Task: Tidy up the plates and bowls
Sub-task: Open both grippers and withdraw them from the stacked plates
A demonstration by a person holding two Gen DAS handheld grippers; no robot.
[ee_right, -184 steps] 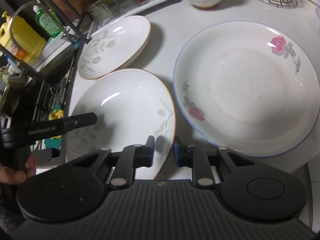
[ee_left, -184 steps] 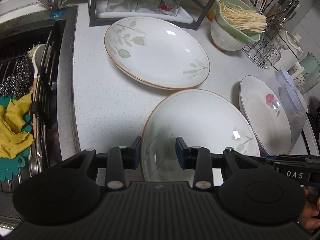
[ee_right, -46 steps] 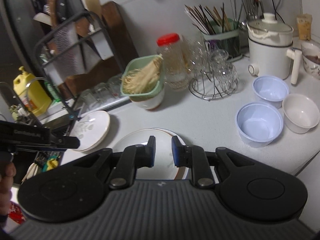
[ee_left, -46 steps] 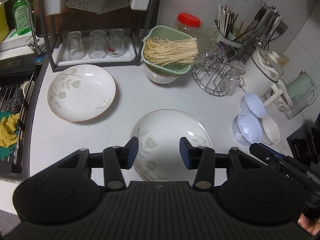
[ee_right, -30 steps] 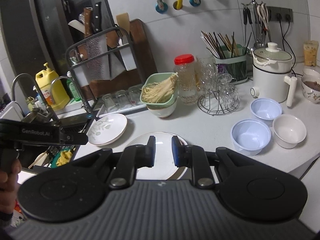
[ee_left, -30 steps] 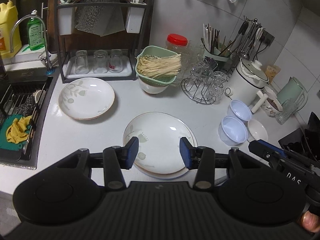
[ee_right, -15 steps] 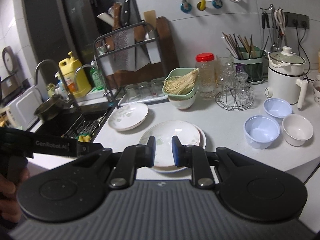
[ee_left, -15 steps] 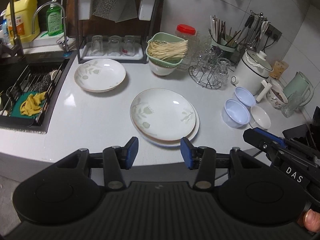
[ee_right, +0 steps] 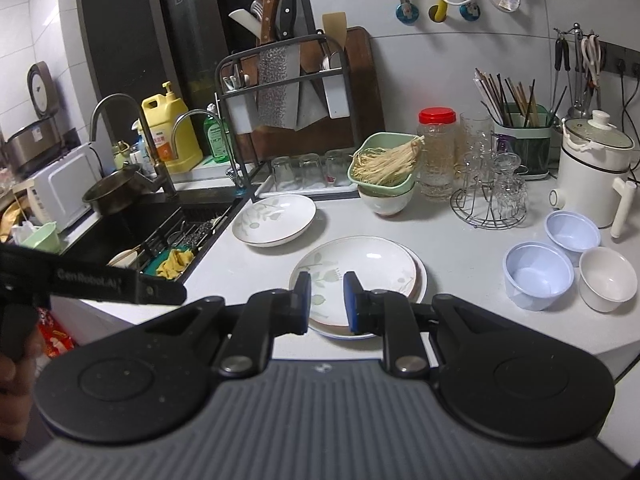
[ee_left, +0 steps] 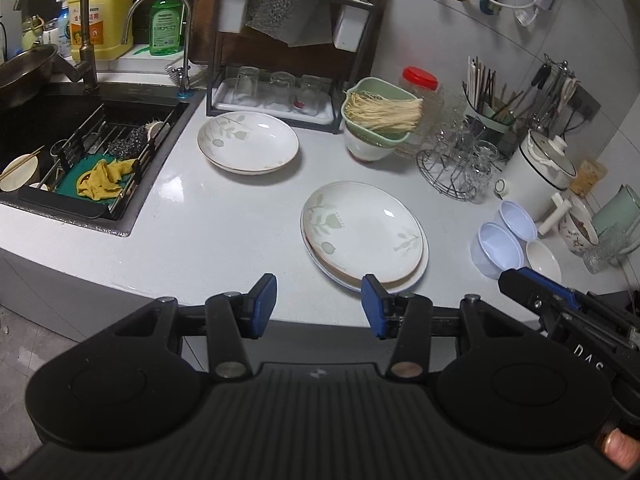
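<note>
The stacked plates (ee_left: 362, 236) lie near the front edge of the white counter (ee_left: 224, 216): a leaf-patterned plate sits on top of a wider plate with a blue rim. A second leaf plate (ee_left: 248, 146) lies alone at about 10 o'clock from the stack, near the sink (ee_left: 80, 152). Two light blue bowls (ee_left: 498, 244) and one white bowl (ee_left: 544, 258) stand together at 3 o'clock from the stack, touching or almost touching each other.

The left gripper (ee_left: 318, 306) is held off the counter edge and points down at a slant. Its jaws are apart with nothing between them, and they have just been opening. The right gripper (ee_right: 326, 300) hangs in front of the stack, tilted down less steeply. Its jaws are almost together and they hold nothing. In the left wrist view the right gripper shows at 4 o'clock, with a fingertip (ee_left: 618, 446) of the person at the bottom right corner.

At 12 o'clock from the stack there is a green strainer with noodles (ee_left: 380, 110) sitting in a white bowl. A wire rack with glasses (ee_left: 460, 164) and a white electric pot (ee_left: 540, 168) stand at 2 o'clock. A dark knife rack (ee_right: 288, 92) stands against the wall, with a tray of glasses under it. A yellow cloth (ee_left: 104, 178) lies in the sink.
</note>
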